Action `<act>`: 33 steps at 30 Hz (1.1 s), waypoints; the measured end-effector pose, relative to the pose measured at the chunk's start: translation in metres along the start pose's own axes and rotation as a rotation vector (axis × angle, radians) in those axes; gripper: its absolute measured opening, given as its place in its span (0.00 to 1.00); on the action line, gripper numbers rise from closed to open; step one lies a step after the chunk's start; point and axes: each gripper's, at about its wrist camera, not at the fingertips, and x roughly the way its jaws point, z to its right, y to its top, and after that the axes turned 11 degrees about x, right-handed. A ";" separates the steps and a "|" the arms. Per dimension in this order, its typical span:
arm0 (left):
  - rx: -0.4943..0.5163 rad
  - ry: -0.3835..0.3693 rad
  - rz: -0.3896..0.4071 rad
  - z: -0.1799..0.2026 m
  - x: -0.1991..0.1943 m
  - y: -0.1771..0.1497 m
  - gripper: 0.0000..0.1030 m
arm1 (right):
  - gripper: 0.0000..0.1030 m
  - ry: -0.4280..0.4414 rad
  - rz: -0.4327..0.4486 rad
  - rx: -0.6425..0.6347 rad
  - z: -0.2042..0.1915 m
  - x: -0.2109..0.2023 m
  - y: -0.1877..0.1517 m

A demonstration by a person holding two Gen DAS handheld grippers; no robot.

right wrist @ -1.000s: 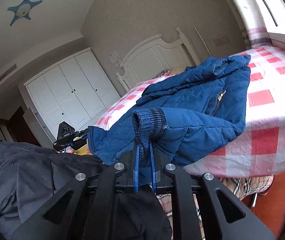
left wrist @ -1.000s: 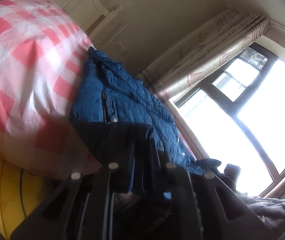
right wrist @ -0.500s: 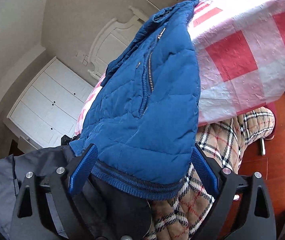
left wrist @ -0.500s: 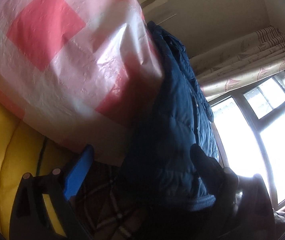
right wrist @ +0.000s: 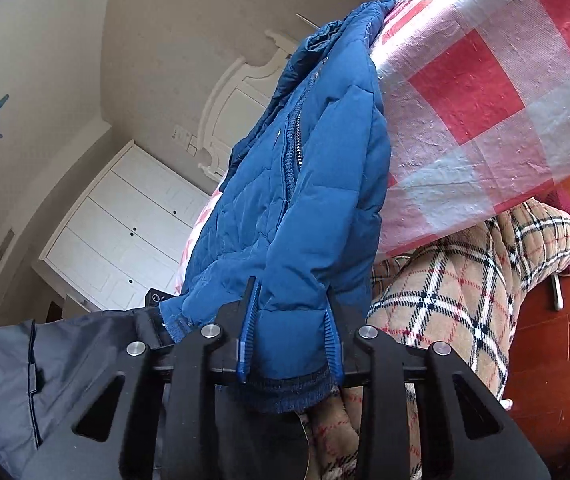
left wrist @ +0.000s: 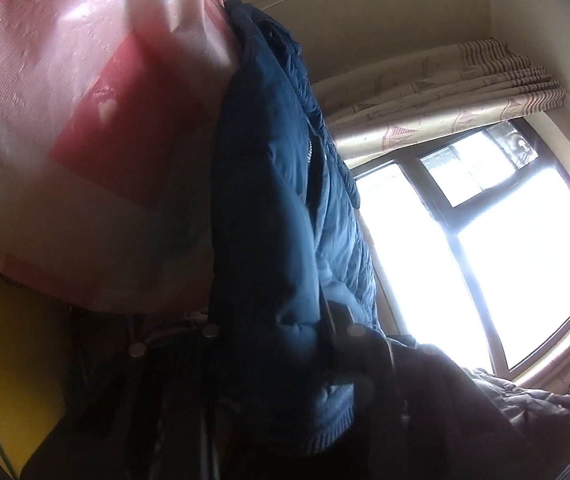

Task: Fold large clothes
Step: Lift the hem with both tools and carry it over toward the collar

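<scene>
A blue quilted jacket [right wrist: 305, 184] lies over the edge of the bed and hangs down its side. In the right wrist view its ribbed hem [right wrist: 293, 388] sits between the fingers of my right gripper [right wrist: 291, 336], which are closed partway on the padded hem. In the left wrist view the jacket [left wrist: 269, 240] looks dark against the window light. Its ribbed hem [left wrist: 325, 428] lies across my left gripper [left wrist: 281, 332], whose fingers are mostly hidden by the fabric.
The bed has a pink and red checked cover [right wrist: 485, 92] over a tan plaid blanket [right wrist: 465, 304]. A grey jacket [right wrist: 45, 380] is at the lower left. White wardrobe [right wrist: 133, 232] and headboard stand behind. A bright window [left wrist: 485, 264] and curtain are to the right. Yellow fabric [left wrist: 5, 360] is below the bed.
One second ago both grippers were shut on jacket parts. Half a second ago both stood wide open at the hanging hem. Now both have narrowed around the hem.
</scene>
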 end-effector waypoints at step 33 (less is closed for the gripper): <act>0.077 -0.192 0.246 0.154 -0.053 0.129 0.24 | 0.18 0.189 0.246 -0.275 -0.191 -0.002 0.140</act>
